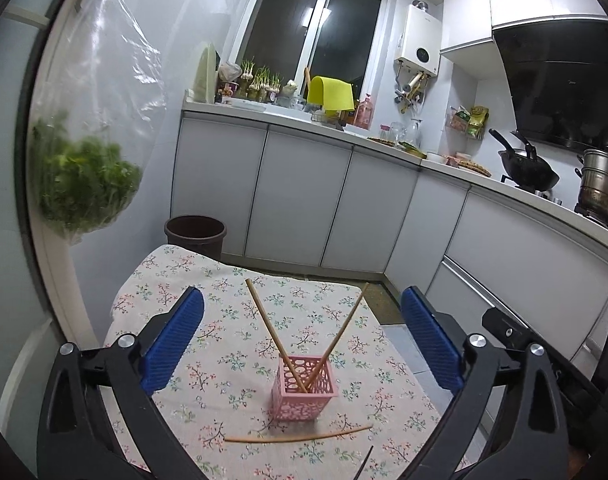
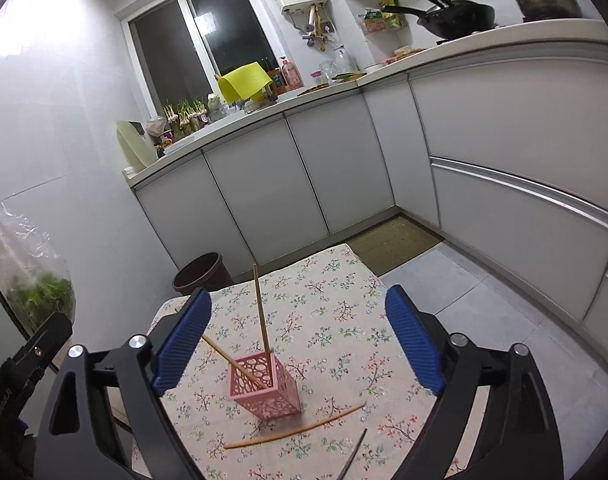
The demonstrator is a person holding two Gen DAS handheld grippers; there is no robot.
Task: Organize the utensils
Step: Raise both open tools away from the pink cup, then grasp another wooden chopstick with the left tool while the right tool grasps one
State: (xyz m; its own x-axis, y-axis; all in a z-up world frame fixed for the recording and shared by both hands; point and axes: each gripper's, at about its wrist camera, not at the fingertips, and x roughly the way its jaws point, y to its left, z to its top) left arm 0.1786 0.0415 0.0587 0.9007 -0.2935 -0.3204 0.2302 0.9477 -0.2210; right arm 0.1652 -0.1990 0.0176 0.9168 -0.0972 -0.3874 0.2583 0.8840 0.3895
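Pink holder [image 1: 304, 390] mid-table with two chopsticks [image 1: 270, 330], a third [image 1: 300, 436] lying beside (near edge), both tongs [image 1: 304, 344] [image 2: 300, 340] released.

both wrist cameras sit just behind their claws, tilted slightly down at the floral desk [image 1: 232, 312] from close in. both views share the pink holder [image 1: 304, 390] [image 2: 264, 390], the kitchen cabinets [image 1: 304, 196] [image 2: 264, 192] and the window [image 1: 307, 28] [image 2: 200, 48].
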